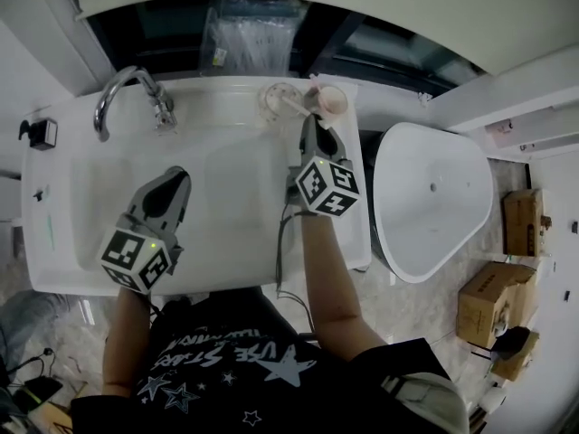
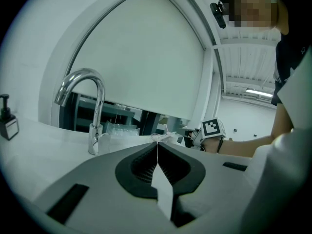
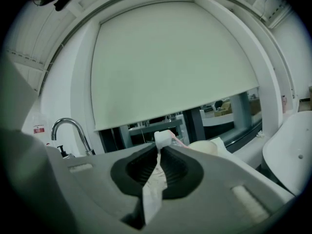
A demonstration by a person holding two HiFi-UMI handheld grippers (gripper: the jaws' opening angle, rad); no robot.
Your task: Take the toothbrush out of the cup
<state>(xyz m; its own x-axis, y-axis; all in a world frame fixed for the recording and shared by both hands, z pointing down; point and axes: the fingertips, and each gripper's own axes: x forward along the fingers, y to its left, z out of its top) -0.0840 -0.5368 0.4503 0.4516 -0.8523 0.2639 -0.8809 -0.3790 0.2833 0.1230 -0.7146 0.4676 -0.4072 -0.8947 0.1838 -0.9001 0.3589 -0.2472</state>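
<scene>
Step in hand: grip made, lift not yet done. Right gripper [image 3: 159, 152] jaws are pressed together on the white end of the toothbrush [image 3: 163, 139], which seems to lean out of the clear cup [image 1: 277, 98] at the back of the sink [image 1: 226, 233]. Next move: draw it up clear of the rim (cup looks light, may tip). Left gripper [image 2: 157, 150] is closed on nothing. Toothbrush looks slim, white with pink.

Chrome faucet [image 1: 161, 107] on white sink [image 1: 235, 188], cardboard boxes [image 1: 488, 306] beside.
</scene>
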